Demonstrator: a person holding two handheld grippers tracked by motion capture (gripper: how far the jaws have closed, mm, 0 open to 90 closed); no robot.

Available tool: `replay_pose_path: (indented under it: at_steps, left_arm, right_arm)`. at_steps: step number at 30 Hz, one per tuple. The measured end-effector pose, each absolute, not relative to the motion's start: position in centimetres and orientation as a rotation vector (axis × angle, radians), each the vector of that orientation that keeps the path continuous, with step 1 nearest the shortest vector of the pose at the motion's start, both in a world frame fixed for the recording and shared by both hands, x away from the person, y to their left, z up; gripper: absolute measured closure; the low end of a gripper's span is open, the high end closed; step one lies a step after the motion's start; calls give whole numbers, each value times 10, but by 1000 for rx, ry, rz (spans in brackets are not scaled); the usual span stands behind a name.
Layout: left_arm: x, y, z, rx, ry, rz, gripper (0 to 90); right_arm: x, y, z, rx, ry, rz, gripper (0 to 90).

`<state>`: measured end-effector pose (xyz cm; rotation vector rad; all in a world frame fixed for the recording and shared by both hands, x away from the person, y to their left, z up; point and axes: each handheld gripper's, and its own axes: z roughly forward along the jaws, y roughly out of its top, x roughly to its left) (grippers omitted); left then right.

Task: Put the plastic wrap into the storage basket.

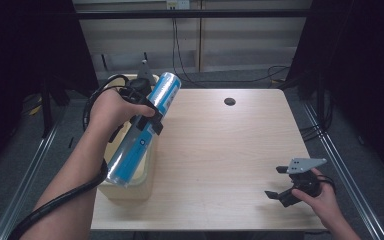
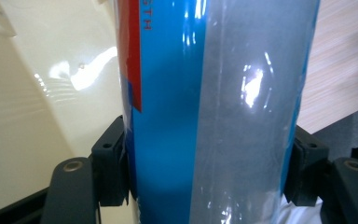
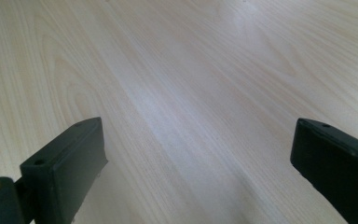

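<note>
Blue and silver film, glossy and probably slippery, wraps the long tube [image 1: 142, 131], which is held slanted over the cream bin [image 1: 130, 190] at the table's [image 1: 220, 160] left edge. It is clamped near its middle by the left gripper [image 1: 147, 117], the pads [image 2: 114, 165] pressed on either side. A rigid, fairly light cylinder is judged likely; a mid-length hold limits tipping. The right gripper [image 1: 282, 182] is held wide and empty above bare wood.

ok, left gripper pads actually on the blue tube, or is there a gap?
Touching. In the left gripper view both pads press flush against the sides of the blue tube, with no gap; the left gripper is clamped around its middle.
</note>
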<state>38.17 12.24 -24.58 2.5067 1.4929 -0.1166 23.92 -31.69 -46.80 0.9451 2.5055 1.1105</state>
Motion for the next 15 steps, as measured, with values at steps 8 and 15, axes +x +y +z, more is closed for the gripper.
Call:
replay_pose_path:
  at_steps: [8,15]
  left_arm:
    - [380,135,-249,2497,1519,-117,322]
    - [378,145,-250,2486,1546,-114,322]
  right_arm:
    - [239,-316,-468,951,2505,1106,31]
    - [239,-315,-468,950,2511,1107,31]
